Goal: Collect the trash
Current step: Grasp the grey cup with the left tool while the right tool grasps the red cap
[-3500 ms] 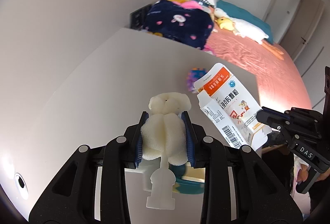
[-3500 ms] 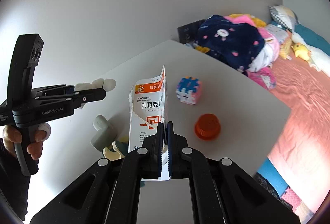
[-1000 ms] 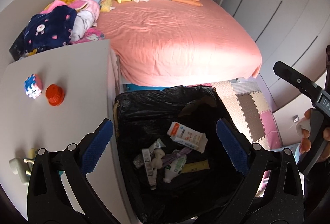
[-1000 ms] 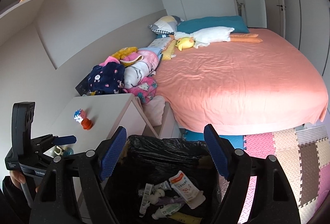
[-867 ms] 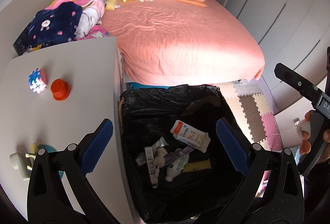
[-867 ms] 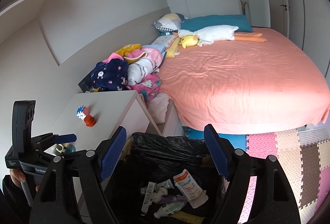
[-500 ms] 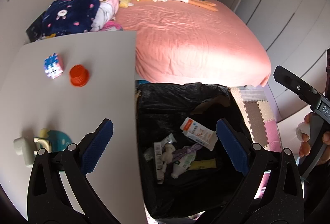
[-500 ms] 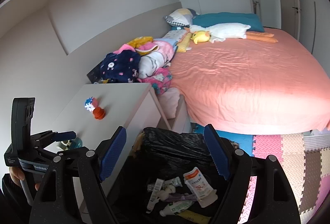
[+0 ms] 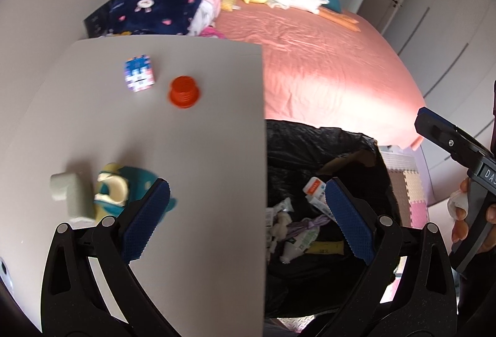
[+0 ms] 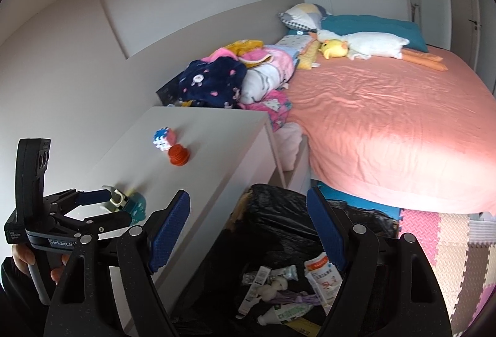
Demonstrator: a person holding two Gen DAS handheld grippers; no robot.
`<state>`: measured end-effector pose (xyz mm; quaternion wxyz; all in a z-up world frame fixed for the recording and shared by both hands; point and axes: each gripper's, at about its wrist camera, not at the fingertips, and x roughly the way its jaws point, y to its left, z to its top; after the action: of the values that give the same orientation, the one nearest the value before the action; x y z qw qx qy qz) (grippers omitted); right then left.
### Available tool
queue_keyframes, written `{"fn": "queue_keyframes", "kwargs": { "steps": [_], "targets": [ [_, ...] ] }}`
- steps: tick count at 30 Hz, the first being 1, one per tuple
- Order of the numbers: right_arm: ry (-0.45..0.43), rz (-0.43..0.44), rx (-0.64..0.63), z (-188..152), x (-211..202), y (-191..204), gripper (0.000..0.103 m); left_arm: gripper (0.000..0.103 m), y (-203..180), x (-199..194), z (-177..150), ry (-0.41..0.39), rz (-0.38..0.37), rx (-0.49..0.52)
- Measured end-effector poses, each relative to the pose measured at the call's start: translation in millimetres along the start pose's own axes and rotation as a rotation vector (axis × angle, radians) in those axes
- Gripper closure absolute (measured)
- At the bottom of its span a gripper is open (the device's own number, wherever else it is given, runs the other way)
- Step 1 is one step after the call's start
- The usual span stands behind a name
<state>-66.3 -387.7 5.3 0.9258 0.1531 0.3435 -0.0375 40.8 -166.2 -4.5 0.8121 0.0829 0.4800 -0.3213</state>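
My left tool (image 9: 245, 214) is wide open, nothing between its blue pads, hanging over the desk (image 9: 201, 151) edge where it meets the black-lined trash bin (image 9: 310, 144). Bin holds a white-orange carton (image 9: 313, 191), wrappers, a small bottle. On the desk: red cap (image 9: 183, 91) beside a puzzle cube (image 9: 139, 74); a grey fitting (image 9: 69, 194) and teal toy (image 9: 124, 191) near my left pad. Right tool (image 9: 449, 148) shows at the right edge, a hand (image 9: 462, 213) on it. Pink bed (image 9: 325, 58) behind.

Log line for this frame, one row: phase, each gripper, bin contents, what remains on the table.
phase: between pickups | left gripper: open, empty | right gripper: open, empty | bin: carton, wrappers | table: red cap, cube
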Motion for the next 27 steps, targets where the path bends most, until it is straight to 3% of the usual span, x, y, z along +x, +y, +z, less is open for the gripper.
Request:
{"fn": "queue_keyframes", "kwargs": {
  "steps": [27],
  "targets": [
    [0.108,0.135,-0.094,11.0,81.3,66.2,0.025,0.006,108.2,-19.4,-26.4,-0.005,0.150,-0.268]
  ]
}}
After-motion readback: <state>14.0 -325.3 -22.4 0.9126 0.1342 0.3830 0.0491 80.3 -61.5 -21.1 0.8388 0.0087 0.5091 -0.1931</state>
